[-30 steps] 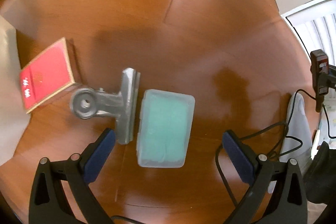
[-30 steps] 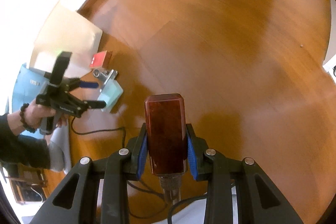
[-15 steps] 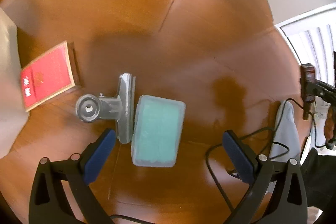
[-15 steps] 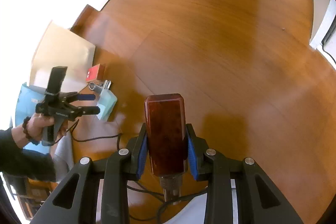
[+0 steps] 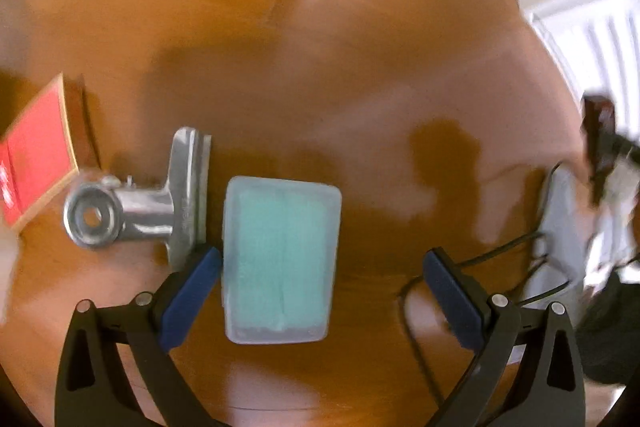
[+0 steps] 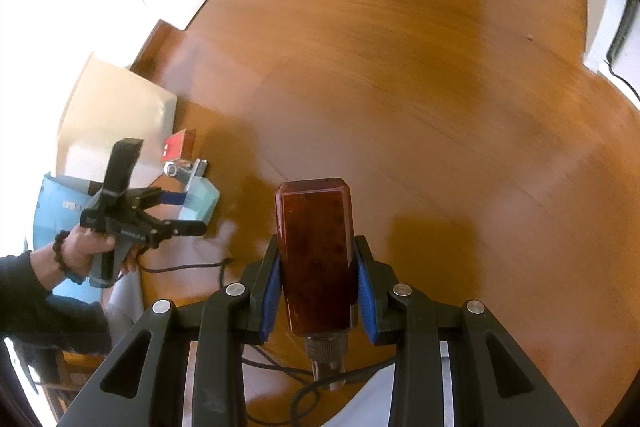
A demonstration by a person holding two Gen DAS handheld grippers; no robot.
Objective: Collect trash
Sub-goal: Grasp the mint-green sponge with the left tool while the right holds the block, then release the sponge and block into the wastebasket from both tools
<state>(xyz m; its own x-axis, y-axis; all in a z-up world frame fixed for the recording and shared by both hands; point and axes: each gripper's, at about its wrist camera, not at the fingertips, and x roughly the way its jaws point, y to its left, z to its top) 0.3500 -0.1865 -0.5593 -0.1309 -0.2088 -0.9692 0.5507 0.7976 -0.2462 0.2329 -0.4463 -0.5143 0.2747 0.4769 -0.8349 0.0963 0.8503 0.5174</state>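
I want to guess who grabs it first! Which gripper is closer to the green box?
Left. The left gripper hangs open right over the green box; the right gripper is off to one side, holding a dark red wooden block.

On the bench, a plastic box lay with a metal clip touching its left side; a small carton lay left of the clip, cables right of the box.
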